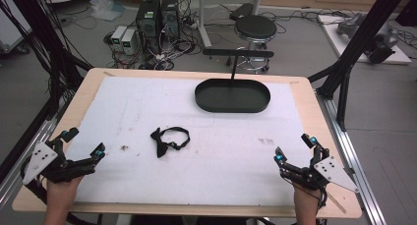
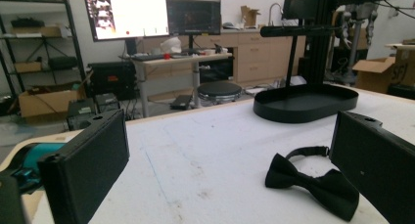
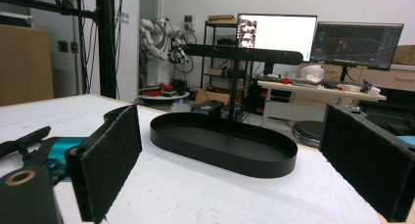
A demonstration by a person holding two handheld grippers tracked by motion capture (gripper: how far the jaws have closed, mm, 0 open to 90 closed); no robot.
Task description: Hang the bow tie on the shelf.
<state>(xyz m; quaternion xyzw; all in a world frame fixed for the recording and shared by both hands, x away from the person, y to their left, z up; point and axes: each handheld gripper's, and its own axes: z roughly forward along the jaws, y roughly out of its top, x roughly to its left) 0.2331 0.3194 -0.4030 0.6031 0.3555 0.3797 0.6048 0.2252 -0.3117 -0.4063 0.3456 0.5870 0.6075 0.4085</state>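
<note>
Black bow tie [image 1: 167,141] — strap looped — lies flat on the table [image 1: 196,161].

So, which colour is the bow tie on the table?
Plain black; the bow tie shows best in the left gripper view.

No text, label or number can be read with certainty anywhere. In the right gripper view a white banner [image 3: 128,23] at the upper left, behind the black frame post, carries a line of vertical dark lettering too small to make out. In the left gripper view a cardboard box [image 2: 391,70] at the right edge bears large dark printed marks, blurred and cut off. The lit monitor [image 2: 127,13] at the upper left of that view shows rows of content, none legible.
</note>
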